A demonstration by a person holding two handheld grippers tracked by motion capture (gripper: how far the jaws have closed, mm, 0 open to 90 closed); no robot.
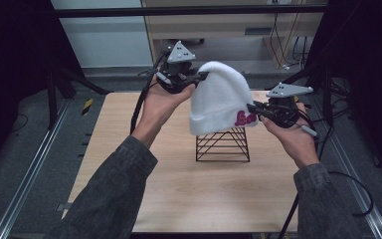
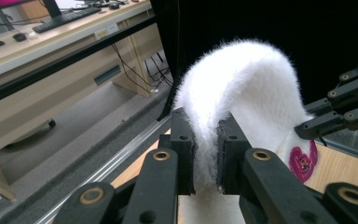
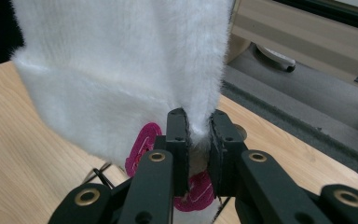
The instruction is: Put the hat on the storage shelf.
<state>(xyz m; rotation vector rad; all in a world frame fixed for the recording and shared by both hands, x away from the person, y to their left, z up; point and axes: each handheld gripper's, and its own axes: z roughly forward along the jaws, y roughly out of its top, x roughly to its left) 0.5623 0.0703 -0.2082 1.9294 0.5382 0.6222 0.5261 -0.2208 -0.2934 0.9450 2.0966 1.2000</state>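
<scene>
A fluffy white beanie with a pink embroidered patch on its cuff hangs over a black wire stand in the middle of the table. My left gripper is shut on the beanie's upper left edge, near the crown. In the left gripper view the white knit is pinched between the two black pads. My right gripper is shut on the cuff at the lower right, beside the patch. In the right gripper view the fabric runs down between the jaws, the pink patch just behind.
The light wooden table lies under the stand, with bare wood in front and to the left. Metal rails run along both sides on the grey floor. A desk with cables stands beyond the far edge.
</scene>
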